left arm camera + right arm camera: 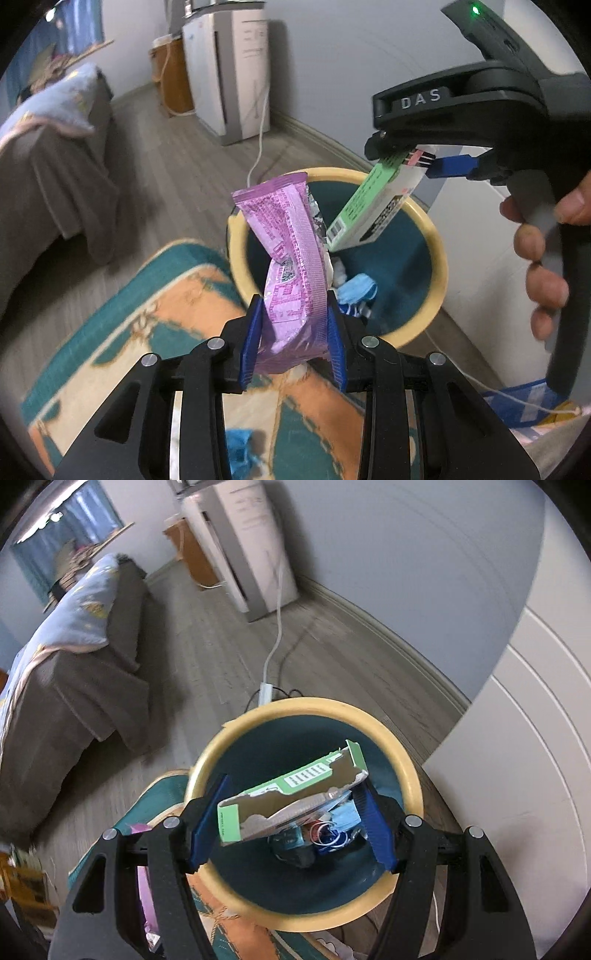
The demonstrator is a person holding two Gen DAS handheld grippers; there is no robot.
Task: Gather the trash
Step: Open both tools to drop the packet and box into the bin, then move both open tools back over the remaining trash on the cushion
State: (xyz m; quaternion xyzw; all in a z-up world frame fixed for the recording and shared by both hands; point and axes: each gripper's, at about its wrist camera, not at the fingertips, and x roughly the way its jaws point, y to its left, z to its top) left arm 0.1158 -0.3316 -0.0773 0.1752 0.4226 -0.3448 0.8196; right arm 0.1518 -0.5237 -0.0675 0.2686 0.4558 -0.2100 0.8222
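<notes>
- a bedroom with a grey wood-plank floor (207, 657), pale walls, and a bed draped in a brown cover (74, 686) on the left side of both views; a tall white appliance (255, 554) stands against the far wall with a white cable running from it across the floor.
- a teal and orange patterned rug (159, 332) lies on the floor, touching the base of the bin.
- a round bin with a cream-yellow rim and dark teal inside (413, 775) stands between the rug and a white panelled door; crumpled blue and white scraps lie at its bottom.
- the left tool (295, 328) has its blue pads pressed on the lower end of a crinkled pink plastic wrapper (291, 258), which stands up and leans over the near rim of the bin.
- the right tool (291, 827) grips a torn green and white cardboard box (291, 794) by its two ends, holding it tilted right above the bin's opening.
- in the left wrist view the right tool is seen from the side, with a person's fingers (543, 280) wrapped around its handle.
</notes>
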